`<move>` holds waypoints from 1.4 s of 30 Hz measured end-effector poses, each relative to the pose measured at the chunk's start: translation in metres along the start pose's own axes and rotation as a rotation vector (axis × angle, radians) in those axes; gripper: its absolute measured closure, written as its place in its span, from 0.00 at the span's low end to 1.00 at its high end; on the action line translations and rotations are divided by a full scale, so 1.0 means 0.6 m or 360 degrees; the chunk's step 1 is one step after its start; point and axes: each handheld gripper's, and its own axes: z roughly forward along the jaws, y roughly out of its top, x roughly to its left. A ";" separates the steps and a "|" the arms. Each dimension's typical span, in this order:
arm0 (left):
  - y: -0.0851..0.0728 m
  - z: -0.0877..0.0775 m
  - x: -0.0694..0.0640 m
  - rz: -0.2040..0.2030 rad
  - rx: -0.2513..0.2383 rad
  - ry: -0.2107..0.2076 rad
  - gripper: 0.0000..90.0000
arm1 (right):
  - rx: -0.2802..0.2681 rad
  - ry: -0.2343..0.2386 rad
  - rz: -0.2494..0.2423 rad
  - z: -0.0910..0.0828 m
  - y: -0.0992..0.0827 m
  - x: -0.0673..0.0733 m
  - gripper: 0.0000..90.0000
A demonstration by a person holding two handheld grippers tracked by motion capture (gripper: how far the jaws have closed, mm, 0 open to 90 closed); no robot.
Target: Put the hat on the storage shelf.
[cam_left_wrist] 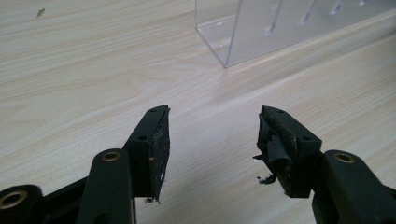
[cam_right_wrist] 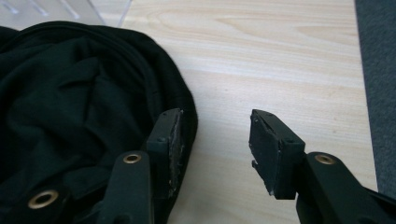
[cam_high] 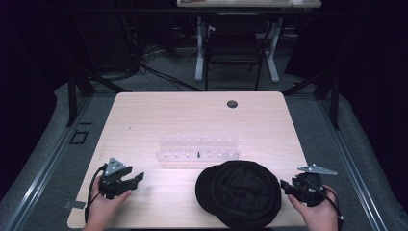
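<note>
The black cap (cam_high: 239, 193) lay on the near right part of the tabletop (cam_high: 159, 115), just in front of the clear plastic rack (cam_high: 198, 149). The right hand-held gripper (cam_high: 289, 186) stood open just beside the cap's edge, holding nothing. The left hand-held gripper (cam_high: 138, 178) was open too, well apart. I judged the work was only at the approach; next the right jaws must close on the cap's edge. The rack looked almost empty, only one small dark pin (cam_high: 198, 154) in it.
</note>
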 end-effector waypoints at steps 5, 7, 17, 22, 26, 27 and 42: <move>0.000 -0.006 -0.008 0.0018 -0.0039 -0.0004 0.49 | 0.0157 0.0070 0.0028 -0.008 0.022 0.005 0.61; -0.001 -0.006 -0.009 0.0019 -0.0042 -0.0002 0.49 | 0.0197 0.0094 0.0056 -0.007 0.025 0.005 0.61; -0.004 -0.002 -0.011 0.0024 -0.0021 -0.0016 0.49 | 0.0419 0.0191 0.0215 0.028 0.018 -0.015 0.71; -0.005 -0.003 -0.010 0.0012 -0.0022 -0.0017 0.48 | 0.0470 0.0209 0.0260 0.040 0.017 -0.018 0.75; -0.005 -0.002 -0.012 0.0016 -0.0012 -0.0021 0.48 | 0.0511 0.0214 0.0280 0.047 0.018 -0.016 0.77; -0.005 -0.002 -0.012 0.0016 -0.0012 -0.0021 0.48 | 0.0532 0.0213 0.0267 0.049 0.019 -0.017 0.77; -0.008 0.000 -0.012 0.0004 -0.0007 -0.0031 0.48 | 0.0667 0.0233 0.0285 0.075 0.020 -0.015 0.79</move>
